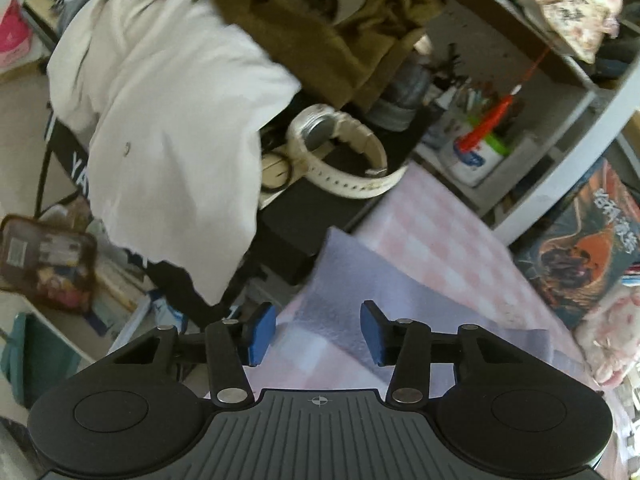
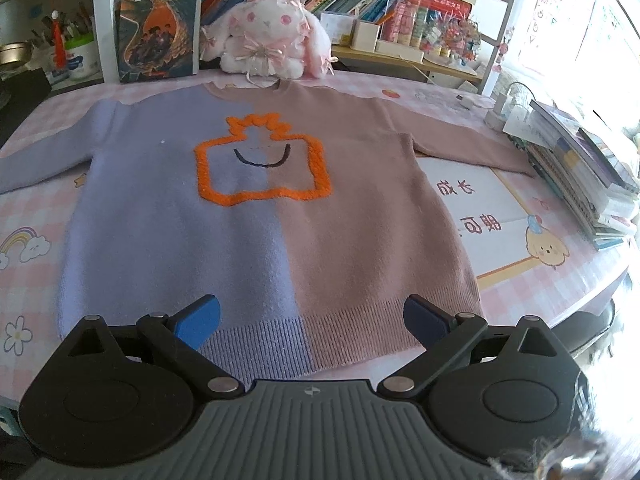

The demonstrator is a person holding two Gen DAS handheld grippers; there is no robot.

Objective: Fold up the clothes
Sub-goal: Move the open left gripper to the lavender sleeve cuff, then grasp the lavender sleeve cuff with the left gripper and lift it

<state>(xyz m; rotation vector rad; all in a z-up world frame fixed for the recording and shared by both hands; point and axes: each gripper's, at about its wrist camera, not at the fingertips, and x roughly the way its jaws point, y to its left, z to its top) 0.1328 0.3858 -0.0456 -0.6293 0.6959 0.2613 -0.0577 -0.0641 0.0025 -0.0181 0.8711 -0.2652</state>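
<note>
A knit sweater (image 2: 256, 224), half lilac and half dusty pink with an orange outlined smiling figure, lies flat and face up on the pink checked table (image 2: 520, 288), sleeves spread to both sides. My right gripper (image 2: 312, 320) is open and empty, just above the sweater's ribbed hem. My left gripper (image 1: 318, 334) is open and empty, over the end of the lilac sleeve (image 1: 360, 280) near the table's left edge.
A plush rabbit (image 2: 264, 40) and a large book (image 2: 160, 20) stand behind the collar. A stack of books (image 2: 580, 168) sits at the right. Off the table's left edge are a white cloth (image 1: 168, 120), a brown garment (image 1: 312, 32), a watch (image 1: 340, 152) and a pen cup (image 1: 476, 152).
</note>
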